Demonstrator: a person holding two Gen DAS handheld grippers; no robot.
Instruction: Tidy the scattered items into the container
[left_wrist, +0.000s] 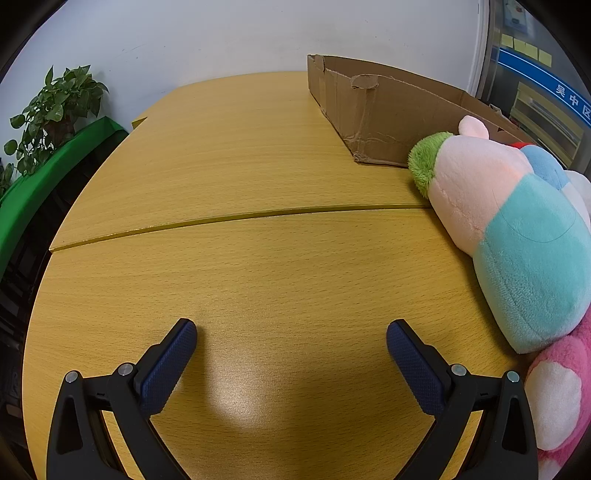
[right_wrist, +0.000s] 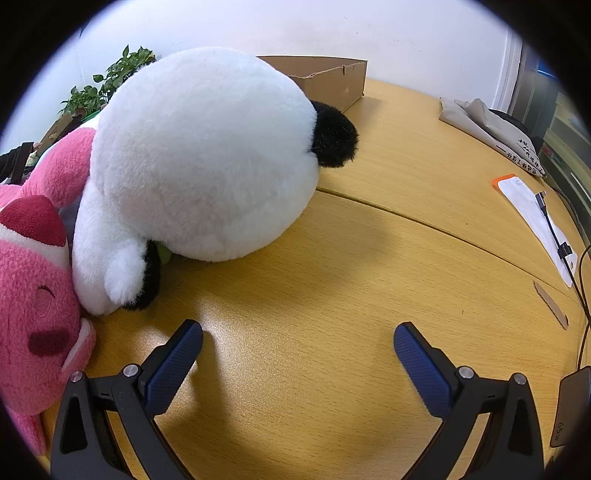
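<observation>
Plush toys lie heaped on the desk (left_wrist: 240, 155) between our two views. In the left wrist view our left hand-held gripper (left_wrist: 291, 341) stands wide, both blue pads clear of everything, with bare wood between them. To its right lies a pastel toy (left_wrist: 517, 236) in pink and turquoise; its long axis runs from near right to far left, and its green tuft (left_wrist: 424, 162) points at the near corner of the box (left_wrist: 373, 110), just beside the cardboard, though we cannot tell whether the two touch. A pink toy (left_wrist: 561, 387) sits at the right edge, pressed under the pastel one's turquoise end. The box is a low open cardboard tray whose long side runs away to the far left along the desk.

In the right wrist view our right hand-held gripper (right_wrist: 298, 341) is also wide and holds nothing. Ahead and to its left lies a panda (right_wrist: 199, 155), white and rounded, its long axis running from near left to far right, with one black part (right_wrist: 332, 136) pointing toward the box (right_wrist: 332, 83) behind it. The pink toy (right_wrist: 37, 288) leans against the panda's near left end. At the far right lie a folded cloth (right_wrist: 491, 129), a white pouch (right_wrist: 532, 214) and a black cable (right_wrist: 554, 229), well apart from the toys.
</observation>
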